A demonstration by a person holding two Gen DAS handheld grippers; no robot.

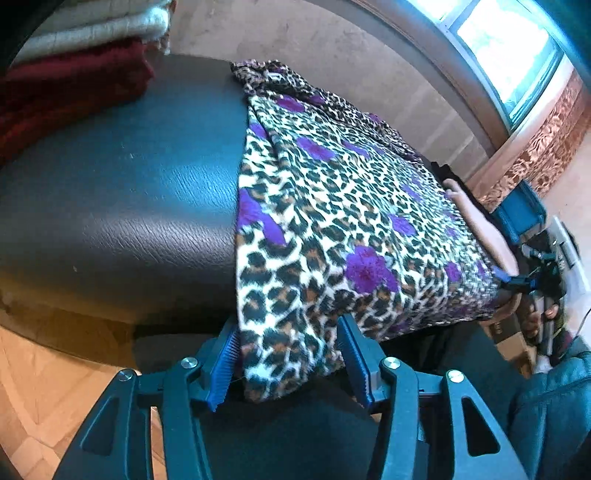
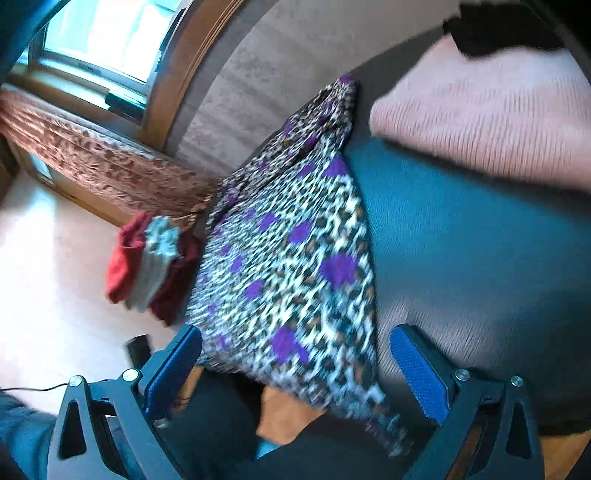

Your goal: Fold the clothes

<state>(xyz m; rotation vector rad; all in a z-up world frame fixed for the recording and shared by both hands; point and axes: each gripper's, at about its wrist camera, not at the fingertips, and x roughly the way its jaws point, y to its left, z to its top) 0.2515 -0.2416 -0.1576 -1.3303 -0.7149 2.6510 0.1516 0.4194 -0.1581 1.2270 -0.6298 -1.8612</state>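
A leopard-print garment with purple flowers [image 1: 332,221] lies spread on the dark table [image 1: 129,203], and its near edge hangs over the rim. My left gripper [image 1: 290,365] stands open at that edge. One hanging corner sits loosely between its blue pads [image 1: 225,369]. In the right wrist view the same garment [image 2: 295,266] is blurred. My right gripper [image 2: 295,373] is open wide, with the other hanging corner between its fingers, untouched by the pads. In the left wrist view the right gripper [image 1: 517,282] is at the cloth's far right edge, held by a hand.
Folded cream and maroon clothes [image 1: 74,55] are stacked at the table's far left. The same stack [image 2: 147,258] also appears in the right wrist view. A pink knit sweater [image 2: 480,110] and a black item [image 2: 498,29] lie on the right. A wall, a window [image 1: 506,48] and a patterned ledge lie beyond.
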